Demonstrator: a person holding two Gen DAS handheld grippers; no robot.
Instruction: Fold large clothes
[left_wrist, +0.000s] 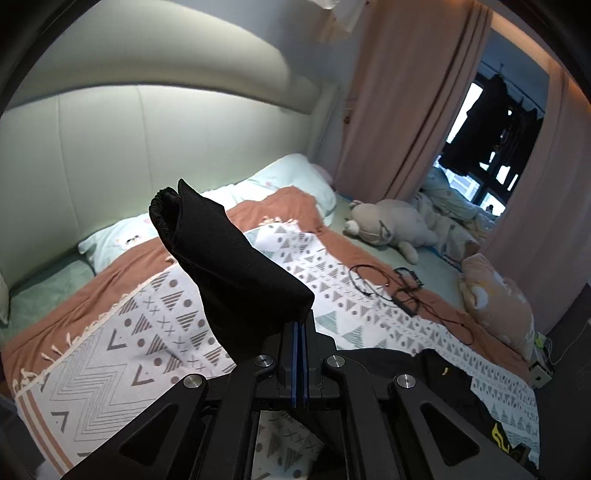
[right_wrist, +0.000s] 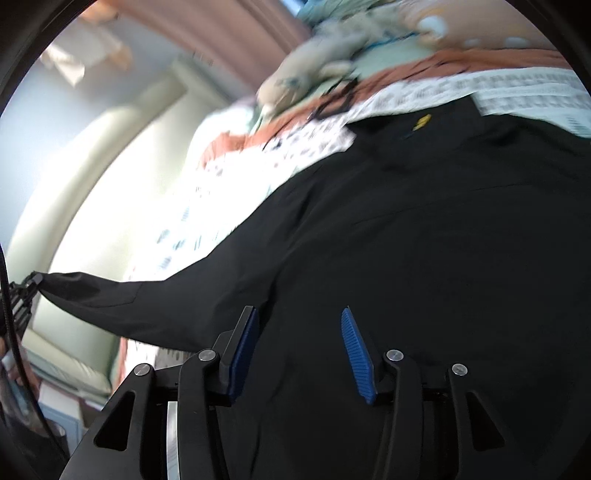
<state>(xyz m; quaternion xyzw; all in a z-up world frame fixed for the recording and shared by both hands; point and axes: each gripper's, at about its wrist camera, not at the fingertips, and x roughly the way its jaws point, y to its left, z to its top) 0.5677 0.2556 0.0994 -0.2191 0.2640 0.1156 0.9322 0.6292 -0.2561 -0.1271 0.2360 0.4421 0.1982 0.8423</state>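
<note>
A large black jacket (right_wrist: 424, 240) lies spread on the patterned bed cover (left_wrist: 122, 350). My left gripper (left_wrist: 299, 328) is shut on the end of its black sleeve (left_wrist: 229, 258), which stands up above the bed with the elastic cuff at the top. In the right wrist view the sleeve (right_wrist: 155, 295) stretches out left to the left gripper (right_wrist: 26, 291) at the frame's edge. My right gripper (right_wrist: 299, 332) is open and empty, hovering close over the jacket's body near the armpit. A small yellow logo (right_wrist: 421, 122) marks the jacket's chest.
A grey plush toy (left_wrist: 391, 229) and a pink plush cushion (left_wrist: 495, 302) lie at the far right of the bed. Black cables (left_wrist: 399, 291) lie on the cover. Pillows (left_wrist: 122, 240) sit by the padded headboard (left_wrist: 147, 147). Pink curtains (left_wrist: 406, 110) frame a window.
</note>
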